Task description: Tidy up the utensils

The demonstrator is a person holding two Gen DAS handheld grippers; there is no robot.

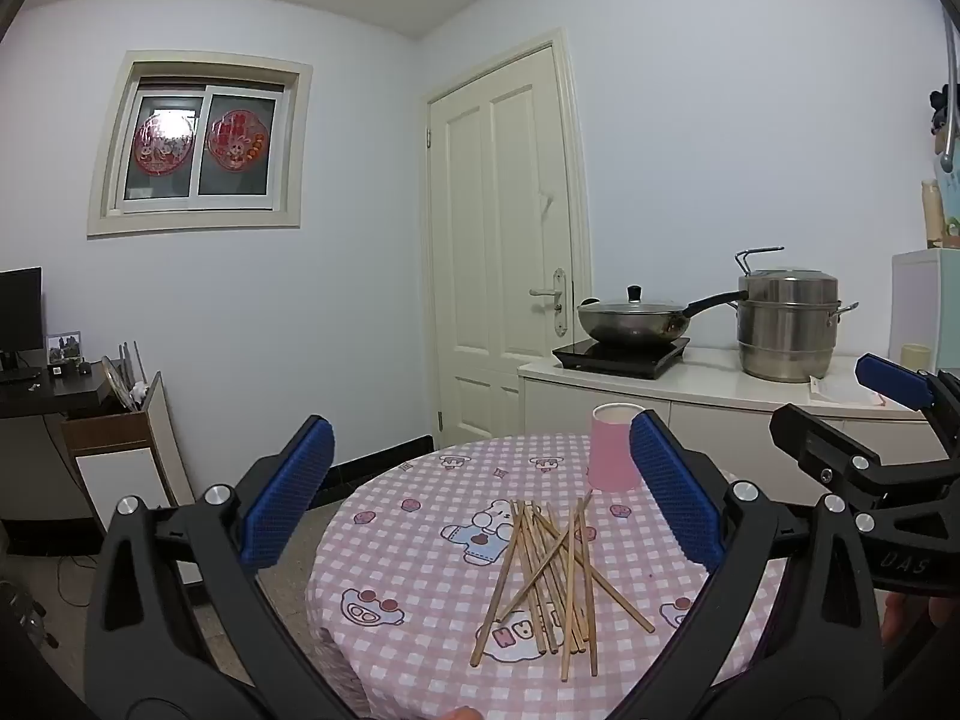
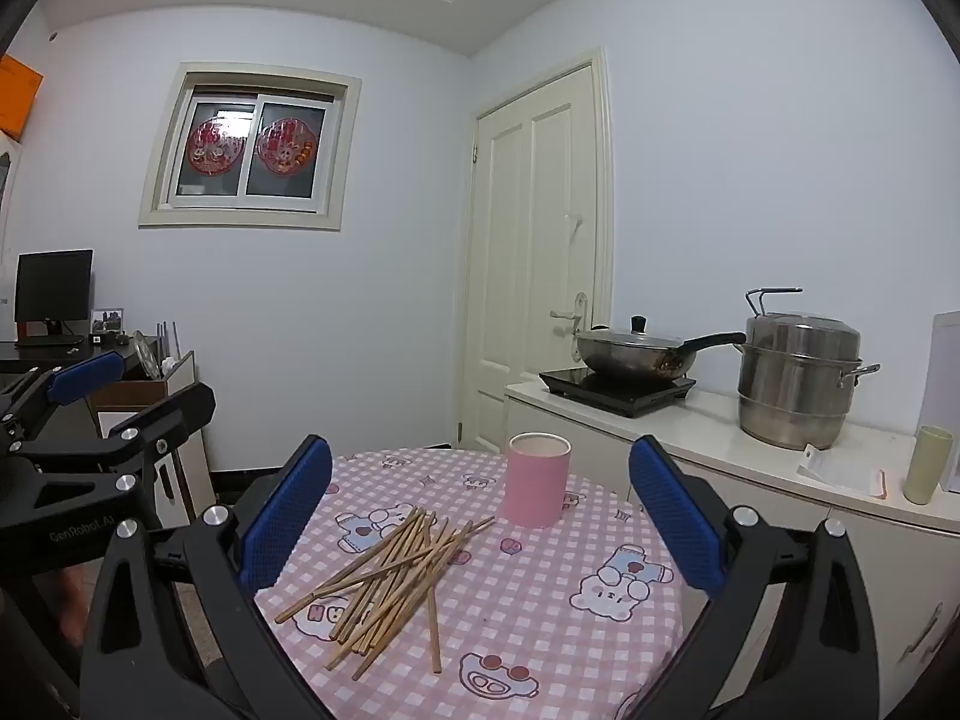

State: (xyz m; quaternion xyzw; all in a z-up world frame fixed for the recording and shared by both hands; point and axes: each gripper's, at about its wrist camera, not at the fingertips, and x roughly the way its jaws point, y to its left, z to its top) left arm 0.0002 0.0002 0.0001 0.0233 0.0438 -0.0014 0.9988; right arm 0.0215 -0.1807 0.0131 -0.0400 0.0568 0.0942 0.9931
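Between the left tongs (image 1: 480, 492) lie the chopsticks (image 1: 549, 570), pale wood with a dry, matt finish. They rest on the surface (image 1: 420, 564), which wears a pink checked cloth that looks smooth and faintly sheeny, printed with cartoon figures. Just beyond the chopsticks, toward the right finger, the pink cup (image 1: 612, 450) looks like matt paper with a pale inside. The tongs themselves are black matt plastic with bright metal screw heads, and the pads (image 1: 288, 492) are blue with a rough, dimpled texture. Far beyond the right tongs (image 2: 480, 504), the wok (image 2: 636, 351) and the steamer pot (image 2: 792, 378) are brushed, shiny metal; the cooktop (image 2: 618, 387) under the wok is glossy black.
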